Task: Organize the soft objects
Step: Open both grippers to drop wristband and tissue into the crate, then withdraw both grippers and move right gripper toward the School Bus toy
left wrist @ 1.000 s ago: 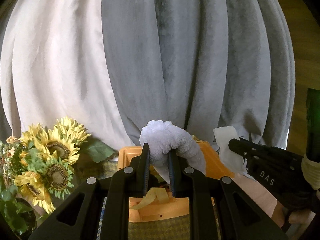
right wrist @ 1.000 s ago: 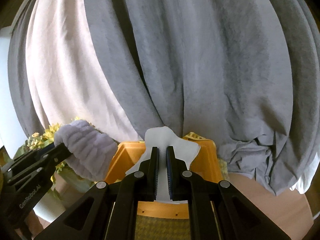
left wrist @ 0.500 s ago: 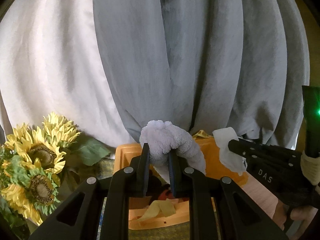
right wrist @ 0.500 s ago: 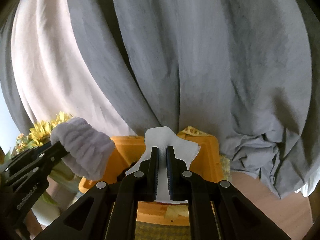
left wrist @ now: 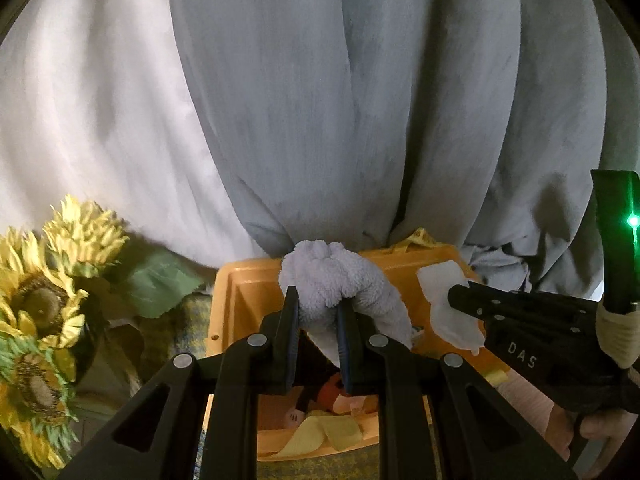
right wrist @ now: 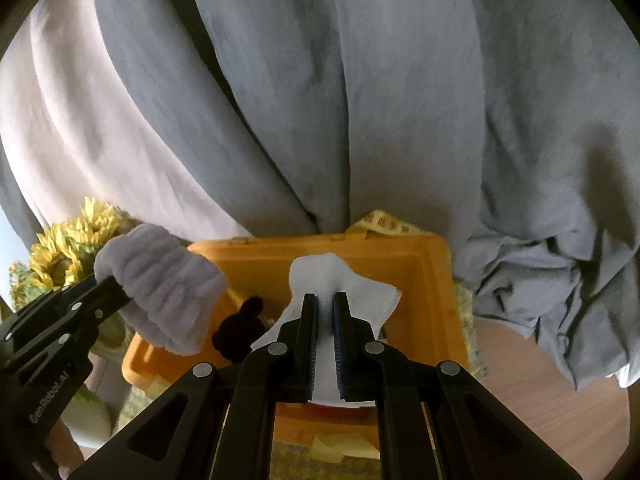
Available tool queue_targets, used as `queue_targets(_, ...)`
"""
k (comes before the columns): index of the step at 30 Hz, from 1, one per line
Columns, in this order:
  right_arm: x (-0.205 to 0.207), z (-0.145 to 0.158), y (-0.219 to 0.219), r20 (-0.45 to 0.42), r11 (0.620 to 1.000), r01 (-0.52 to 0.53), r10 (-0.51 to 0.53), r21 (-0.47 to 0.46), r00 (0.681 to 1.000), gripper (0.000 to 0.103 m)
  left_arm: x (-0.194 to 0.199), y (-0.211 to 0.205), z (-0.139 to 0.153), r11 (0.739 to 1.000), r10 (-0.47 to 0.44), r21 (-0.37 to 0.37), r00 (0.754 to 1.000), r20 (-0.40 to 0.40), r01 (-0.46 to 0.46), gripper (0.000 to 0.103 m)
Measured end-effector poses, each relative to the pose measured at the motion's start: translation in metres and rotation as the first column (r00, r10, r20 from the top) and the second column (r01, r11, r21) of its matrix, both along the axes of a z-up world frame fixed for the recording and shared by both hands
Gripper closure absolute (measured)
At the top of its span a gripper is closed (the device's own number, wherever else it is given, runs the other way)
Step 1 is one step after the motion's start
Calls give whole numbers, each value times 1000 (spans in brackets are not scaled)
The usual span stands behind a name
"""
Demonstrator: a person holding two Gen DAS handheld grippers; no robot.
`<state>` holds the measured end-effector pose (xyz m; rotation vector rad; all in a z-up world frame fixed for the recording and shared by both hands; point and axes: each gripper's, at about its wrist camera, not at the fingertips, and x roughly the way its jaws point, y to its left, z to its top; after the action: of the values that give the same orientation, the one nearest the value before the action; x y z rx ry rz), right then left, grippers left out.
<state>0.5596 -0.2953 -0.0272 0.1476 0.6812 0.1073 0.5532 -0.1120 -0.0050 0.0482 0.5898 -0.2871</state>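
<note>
My left gripper (left wrist: 316, 300) is shut on a fluffy lavender towel (left wrist: 336, 280) and holds it over the orange bin (left wrist: 244, 292). The towel also shows in the right wrist view (right wrist: 164, 292), with the left gripper (right wrist: 116, 292) at the left. My right gripper (right wrist: 325, 300) is shut on a white cloth (right wrist: 320, 276) above the same bin (right wrist: 432, 300). It shows in the left wrist view (left wrist: 454, 300) holding the cloth (left wrist: 444, 300). Inside the bin lie yellow cloths (left wrist: 324, 436), an orange-red soft item (left wrist: 332, 394) and a dark soft toy (right wrist: 240, 328).
Grey (left wrist: 360, 120) and white curtains (left wrist: 80, 120) hang close behind the bin. Artificial sunflowers (left wrist: 48, 300) stand at the left. The bin rests on a yellow-green woven mat (right wrist: 474, 340) on a wooden table (right wrist: 560, 420).
Both grippers have moved forward and tipped down over the bin with their cloths still held. More of the bin's inside shows now.
</note>
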Motion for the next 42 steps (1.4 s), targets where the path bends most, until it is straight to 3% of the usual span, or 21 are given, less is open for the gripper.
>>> queue_targets(10,21,-32,1,-110,1000,-22,23,12,994,94,19,-9,-30,999,-4,54,996,-91,8,84)
queue_targets(13,24,-37,-1,-120,1000,-19,21,14,993,92,20,-12,-34,997,-6,70,995,-96,12,77)
queue_targets(15,25,-37,-1,-122,1000,-22,23,14,992,84,20,-12,-34,997,0,76,996,-92,7,69)
queue_targets(17,24,-36,-2,-112,1000,-14,14,8,994,64,18,-11,-32,997,5,82,996,-86,2,65)
queue_targets(21,18,-30,-3,-88,1000,6,-6,-8,996,60,10,-9,-27,994,29,110,998,-55,-23,58)
queue_targets(28,-13,-4,-2,16,996,57,-56,-66,998,43,-22,0,-6,986,96,131,994,43,-101,32)
queue_targets(42,-82,30,-8,135,987,139,-127,-83,983,29,-87,16,21,978,175,92,973,148,-189,13)
